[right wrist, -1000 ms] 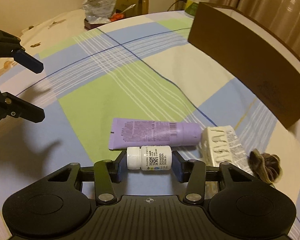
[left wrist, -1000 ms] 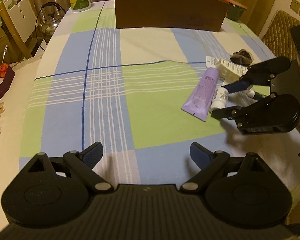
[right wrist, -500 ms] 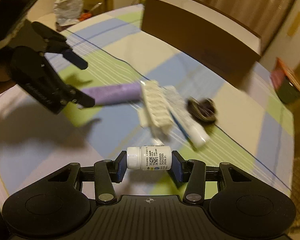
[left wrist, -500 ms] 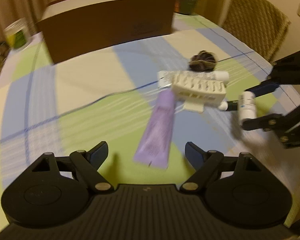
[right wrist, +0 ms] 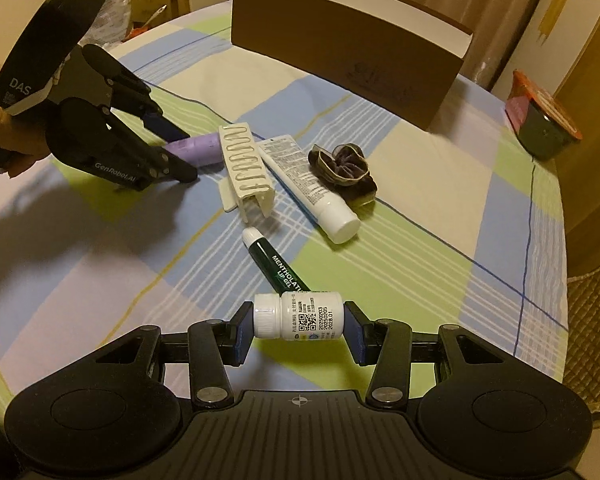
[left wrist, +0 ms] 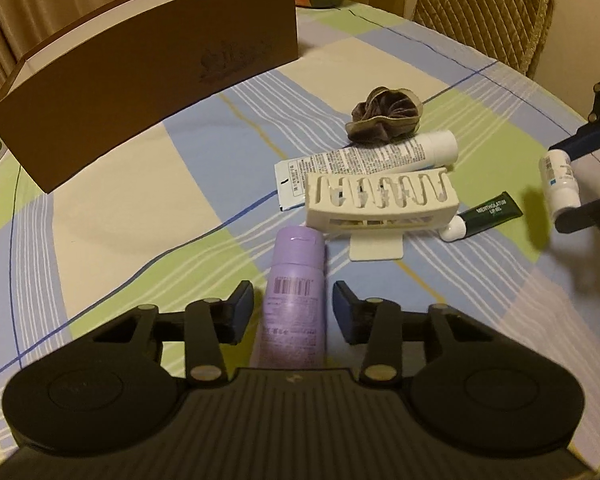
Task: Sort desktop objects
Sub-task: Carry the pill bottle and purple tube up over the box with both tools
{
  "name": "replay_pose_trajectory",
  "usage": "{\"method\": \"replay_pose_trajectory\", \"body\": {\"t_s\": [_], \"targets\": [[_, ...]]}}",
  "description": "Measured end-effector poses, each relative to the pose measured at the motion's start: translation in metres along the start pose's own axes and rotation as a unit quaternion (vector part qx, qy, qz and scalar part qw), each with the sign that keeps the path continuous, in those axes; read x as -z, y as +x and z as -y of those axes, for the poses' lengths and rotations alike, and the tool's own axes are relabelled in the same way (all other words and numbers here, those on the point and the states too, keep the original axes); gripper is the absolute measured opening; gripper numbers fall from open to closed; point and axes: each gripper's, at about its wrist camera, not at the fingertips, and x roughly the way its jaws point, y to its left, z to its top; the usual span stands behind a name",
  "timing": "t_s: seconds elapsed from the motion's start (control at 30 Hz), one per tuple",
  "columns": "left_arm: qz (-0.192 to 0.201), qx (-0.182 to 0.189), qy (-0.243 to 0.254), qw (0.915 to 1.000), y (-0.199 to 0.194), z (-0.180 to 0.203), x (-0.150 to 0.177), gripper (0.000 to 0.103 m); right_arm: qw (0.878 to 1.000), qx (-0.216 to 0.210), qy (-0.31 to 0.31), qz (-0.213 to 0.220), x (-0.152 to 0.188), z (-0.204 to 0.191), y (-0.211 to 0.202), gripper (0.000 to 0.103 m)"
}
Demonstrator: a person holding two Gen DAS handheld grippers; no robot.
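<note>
Purple tube [left wrist: 294, 304] lies btwn open left tongs [left wrist: 293, 307]; right tongs [right wrist: 299, 324] clamp white bottle [right wrist: 299, 316].

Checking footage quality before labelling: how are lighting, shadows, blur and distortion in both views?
Left wrist view: warm dim light, sharp, fisheye bends the brown box; the purple tube lies between the open left tongs. Right wrist view: equally sharp; left tongs cast a broad shadow on the tablecloth; print on the white bottle in the right tongs stays readable.
</note>
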Motion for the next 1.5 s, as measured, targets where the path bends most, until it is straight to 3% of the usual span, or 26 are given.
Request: {"method": "replay_pose_trajectory", "body": {"t_s": [0.37,0.87,1.2,1.5], "targets": [[-0.020,-0.001,-0.052,0.9985,-0.035,-0.007,0.011,0.028,1.000,-0.016,0.003,0.022,-0.018,-0.008,-0.001,0.046],[-0.007,-0.021,-0.116,0.9930,-0.092,-0.009,0.041,0.028,0.999,-0.018,0.017,0.034,-0.033,-0.039,-0.015,0.046],[0.005,-0.031,-0.133,0.9906,-0.110,-0.011,0.049,0.028,0.999,-0.013,0.017,0.038,-0.033,-0.048,-0.022,0.046],[0.019,-0.043,-0.137,0.9894,-0.118,-0.020,0.037,0.028,0.997,0.001,0.037,0.062,-0.052,-0.030,-0.035,0.046]]}}
